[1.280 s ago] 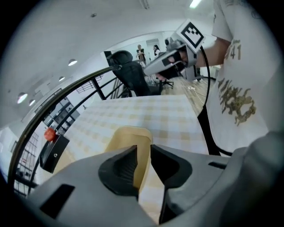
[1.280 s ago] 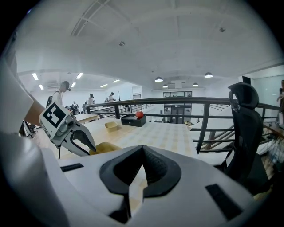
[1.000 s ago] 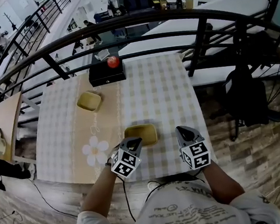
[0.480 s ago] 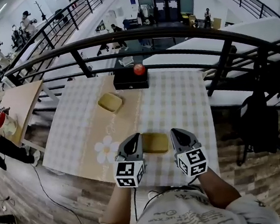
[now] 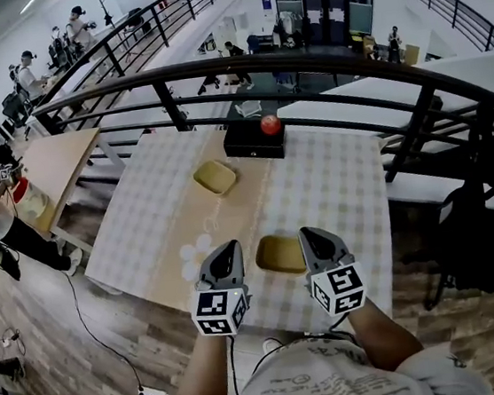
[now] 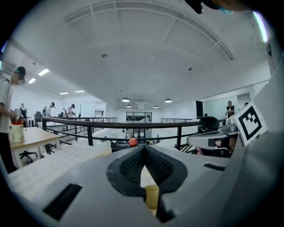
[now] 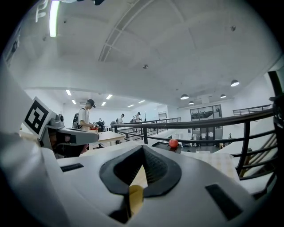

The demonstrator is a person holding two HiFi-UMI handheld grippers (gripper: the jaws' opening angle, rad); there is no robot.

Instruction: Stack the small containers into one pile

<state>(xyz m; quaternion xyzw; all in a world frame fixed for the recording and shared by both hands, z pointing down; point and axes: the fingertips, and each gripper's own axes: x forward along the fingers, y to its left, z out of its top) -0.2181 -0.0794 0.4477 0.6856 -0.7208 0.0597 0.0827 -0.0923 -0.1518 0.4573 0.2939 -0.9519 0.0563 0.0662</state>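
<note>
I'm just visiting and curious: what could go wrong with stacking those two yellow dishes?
1. The left gripper and right gripper both have jaws shut; lowered like that, they might shove the near dish off the table, whose edge is close.
2. Reaching for the far dish could bump the red ball on the black box behind it.

Nothing here can be read. The print on the person's shirt point(image 5: 316, 379) at the near edge is too blurred. The left gripper point(image 5: 228, 250) and right gripper point(image 5: 310, 234) bear only black-and-white square patterns, no letters.
</note>
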